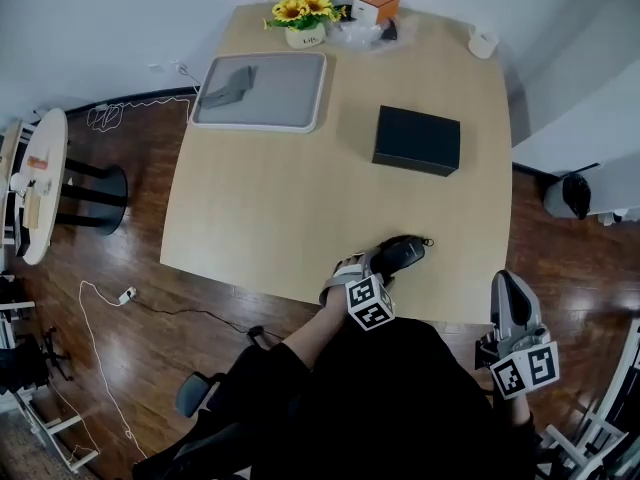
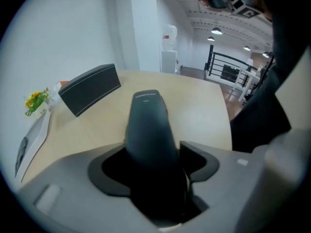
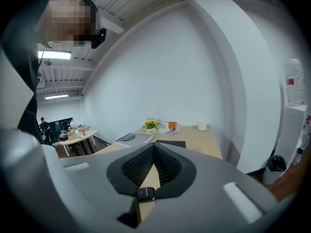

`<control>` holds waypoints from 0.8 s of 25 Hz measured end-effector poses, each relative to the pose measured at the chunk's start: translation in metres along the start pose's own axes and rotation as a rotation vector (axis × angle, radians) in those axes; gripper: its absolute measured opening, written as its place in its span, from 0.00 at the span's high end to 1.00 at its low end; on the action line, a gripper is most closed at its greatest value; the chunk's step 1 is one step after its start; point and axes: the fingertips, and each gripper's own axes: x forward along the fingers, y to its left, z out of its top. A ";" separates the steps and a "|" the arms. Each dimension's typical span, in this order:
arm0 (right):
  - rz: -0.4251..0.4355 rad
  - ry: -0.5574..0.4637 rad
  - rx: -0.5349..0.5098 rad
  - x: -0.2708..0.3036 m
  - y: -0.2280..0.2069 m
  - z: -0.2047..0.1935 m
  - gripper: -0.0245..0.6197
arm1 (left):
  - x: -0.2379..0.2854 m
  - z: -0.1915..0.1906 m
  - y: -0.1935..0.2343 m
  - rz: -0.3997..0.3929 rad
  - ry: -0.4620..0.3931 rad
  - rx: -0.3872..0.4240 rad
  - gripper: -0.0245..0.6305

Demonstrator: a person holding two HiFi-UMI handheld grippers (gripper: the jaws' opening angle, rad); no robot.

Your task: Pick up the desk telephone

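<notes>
A black telephone handset (image 1: pixel 402 252) lies near the front edge of the wooden table (image 1: pixel 280 218). My left gripper (image 1: pixel 372 265) is shut on it. In the left gripper view the handset (image 2: pixel 148 125) runs forward out of the jaws of that gripper (image 2: pixel 153 154), above the tabletop. A flat black box (image 1: pixel 417 139) rests at mid-table, farther back, and appears beyond the handset as the black box (image 2: pixel 91 89). My right gripper (image 1: pixel 507 286) hangs off the table's front right corner. Its jaws (image 3: pixel 153 152) meet at the tips with nothing between them.
A grey tray (image 1: pixel 300 108) holding a dark object sits at the back left. Yellow flowers (image 1: pixel 305 13), an orange box (image 1: pixel 375 6) and a white cup (image 1: pixel 483 43) line the far edge. A round side table (image 1: pixel 40 183) stands left, a bin (image 1: pixel 568 194) right.
</notes>
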 end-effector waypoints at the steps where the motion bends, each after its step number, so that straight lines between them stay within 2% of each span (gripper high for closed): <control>1: 0.000 -0.006 0.004 -0.002 -0.003 0.003 0.96 | -0.001 0.001 0.001 0.001 -0.011 -0.014 0.56; 6: 0.005 -0.051 0.017 -0.010 -0.022 0.017 0.96 | -0.004 0.003 0.005 -0.005 -0.015 -0.051 0.56; 9: 0.007 -0.071 0.032 -0.017 -0.033 0.017 0.96 | -0.007 0.005 0.003 -0.048 0.008 -0.172 0.56; 11: 0.008 -0.088 0.041 -0.021 -0.042 0.018 0.96 | -0.015 0.010 0.007 -0.049 0.014 -0.236 0.56; 15: 0.013 -0.119 0.058 -0.024 -0.060 0.019 0.96 | -0.051 0.038 0.028 0.031 -0.053 -0.267 0.57; 20: 0.041 -0.152 0.054 -0.026 -0.067 0.027 0.96 | -0.126 0.094 0.057 0.169 -0.195 -0.269 0.57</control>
